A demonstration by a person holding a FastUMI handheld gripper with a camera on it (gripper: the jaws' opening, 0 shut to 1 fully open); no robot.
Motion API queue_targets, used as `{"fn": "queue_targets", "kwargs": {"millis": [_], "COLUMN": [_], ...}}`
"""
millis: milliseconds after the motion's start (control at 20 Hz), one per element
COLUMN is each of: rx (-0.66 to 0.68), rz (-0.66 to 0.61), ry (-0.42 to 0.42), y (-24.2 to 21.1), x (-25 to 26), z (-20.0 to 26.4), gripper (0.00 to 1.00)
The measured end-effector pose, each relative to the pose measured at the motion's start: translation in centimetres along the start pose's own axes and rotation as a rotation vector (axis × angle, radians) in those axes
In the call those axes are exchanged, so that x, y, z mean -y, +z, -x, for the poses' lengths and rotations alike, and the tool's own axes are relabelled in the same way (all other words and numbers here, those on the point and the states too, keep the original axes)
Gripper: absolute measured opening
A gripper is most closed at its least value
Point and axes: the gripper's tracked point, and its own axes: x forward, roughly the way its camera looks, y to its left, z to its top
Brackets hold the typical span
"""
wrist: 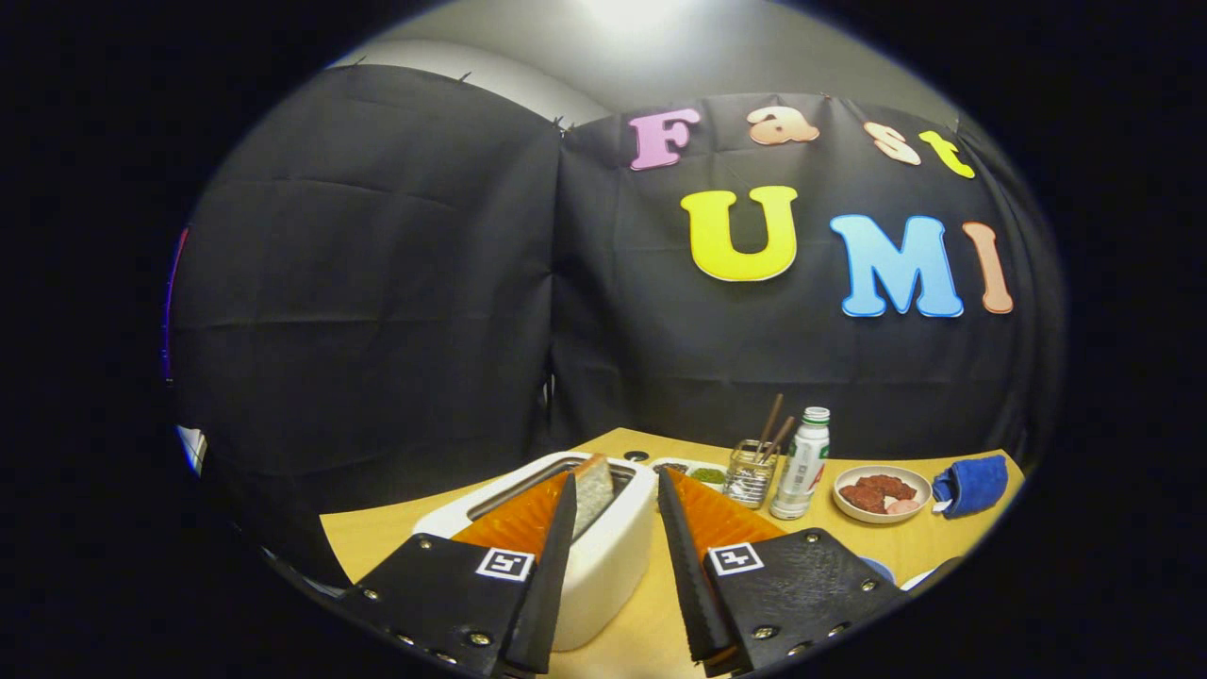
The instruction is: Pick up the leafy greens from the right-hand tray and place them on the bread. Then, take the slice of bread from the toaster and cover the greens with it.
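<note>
Low in the frame, the gripper (615, 490) hangs released, fingers apart over the white toaster (603, 556). A bread slice (594, 490) stands in its slot by the left finger. Beyond on the bench (651, 622): a bottle (801, 462) and a bowl (882, 495).

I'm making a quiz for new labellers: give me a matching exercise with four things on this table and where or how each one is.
Things:
1. bread slice
2. sticks
3. bottle
4. blue cloth

Places or states:
A. between the mesh cup and the bowl
B. standing in the mesh cup
C. upright in the toaster slot, just ahead of the open gripper
D. beyond the bowl, at the table edge

Pairs: 1-C, 2-B, 3-A, 4-D
</note>
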Motion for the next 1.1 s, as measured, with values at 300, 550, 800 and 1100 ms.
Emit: {"fn": "queue_targets", "kwargs": {"millis": [300, 550, 800, 1100], "rx": [-0.036, -0.09, -0.089, -0.049], "rz": [0.031, 0.076, 0.056, -0.023], "ry": [0.035, 0.015, 0.004, 0.051], "y": [-1.5, -3.8, -4.6, -3.0], "x": [-3.0, -2.9, -2.0, -2.0], "z": [-2.0, -3.0, -3.1, -2.0], "gripper": [0.53, 0.53, 0.16, 0.16]}}
